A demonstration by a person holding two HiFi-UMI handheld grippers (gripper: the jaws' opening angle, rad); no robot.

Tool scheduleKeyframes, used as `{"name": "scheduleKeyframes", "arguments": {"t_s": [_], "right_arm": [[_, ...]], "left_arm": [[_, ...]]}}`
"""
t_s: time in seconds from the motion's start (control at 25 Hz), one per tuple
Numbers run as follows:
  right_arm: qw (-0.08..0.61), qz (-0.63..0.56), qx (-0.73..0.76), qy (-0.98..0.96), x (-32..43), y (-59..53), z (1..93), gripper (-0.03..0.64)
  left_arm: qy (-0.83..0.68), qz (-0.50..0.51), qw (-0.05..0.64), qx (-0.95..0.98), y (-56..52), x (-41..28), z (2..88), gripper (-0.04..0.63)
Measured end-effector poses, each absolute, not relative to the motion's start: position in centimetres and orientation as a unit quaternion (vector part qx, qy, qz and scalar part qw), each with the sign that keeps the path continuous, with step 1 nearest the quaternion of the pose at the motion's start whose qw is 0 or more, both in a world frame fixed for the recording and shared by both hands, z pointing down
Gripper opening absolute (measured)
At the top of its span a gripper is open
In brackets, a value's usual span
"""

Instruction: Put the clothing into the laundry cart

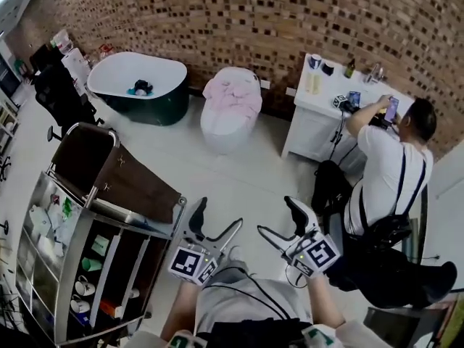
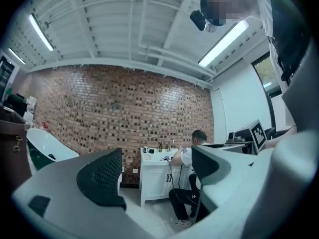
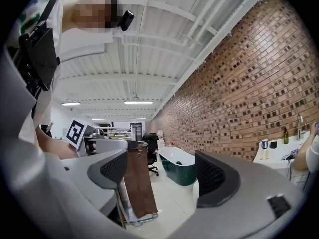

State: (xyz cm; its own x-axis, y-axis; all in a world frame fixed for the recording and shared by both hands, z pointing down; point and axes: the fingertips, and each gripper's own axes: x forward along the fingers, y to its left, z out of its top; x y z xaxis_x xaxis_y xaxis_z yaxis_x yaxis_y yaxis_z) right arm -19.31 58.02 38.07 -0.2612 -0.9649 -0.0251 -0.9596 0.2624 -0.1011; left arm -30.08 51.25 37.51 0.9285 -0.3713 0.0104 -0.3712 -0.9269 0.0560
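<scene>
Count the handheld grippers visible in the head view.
2. The left gripper is at bottom centre, beside the laundry cart; the right gripper is just right of it, nearer the person in white. Both open, empty. None seems hidden.

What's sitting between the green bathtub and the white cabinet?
In the head view, a white oval fixture with pink clothing draped over it stands between the dark green bathtub and the white sink cabinet.

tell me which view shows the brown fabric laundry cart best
The head view: the brown fabric laundry cart shows from above, bag and metal frame. The right gripper view catches only one hanging side; the left gripper view just a dark sliver at its left edge.
</scene>
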Motion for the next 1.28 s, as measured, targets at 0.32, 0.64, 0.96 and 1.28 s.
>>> {"name": "scheduleKeyframes", "arguments": {"t_s": [0.32,0.64,0.96,1.28], "right_arm": [[0.036,-0.018,-0.65,0.759,-15.9,51.7,36.3,0.442],[0.042,-0.025,-0.689,0.723,-8.9,49.2,37.6,0.442],[0.042,-0.024,-0.641,0.766,0.0,41.7,38.6,0.442],[0.038,-0.043,-0.584,0.81,7.0,34.3,39.9,0.442]], "left_arm": [[-0.115,-0.006,0.028,0.993,44.3,-24.7,36.8,0.423],[-0.09,0.007,0.03,0.995,40.3,-18.8,38.1,0.423],[-0.156,-0.005,0.03,0.987,32.3,-10.2,38.7,0.423],[-0.241,-0.002,0.032,0.97,26.9,-5.4,38.3,0.423]]}}
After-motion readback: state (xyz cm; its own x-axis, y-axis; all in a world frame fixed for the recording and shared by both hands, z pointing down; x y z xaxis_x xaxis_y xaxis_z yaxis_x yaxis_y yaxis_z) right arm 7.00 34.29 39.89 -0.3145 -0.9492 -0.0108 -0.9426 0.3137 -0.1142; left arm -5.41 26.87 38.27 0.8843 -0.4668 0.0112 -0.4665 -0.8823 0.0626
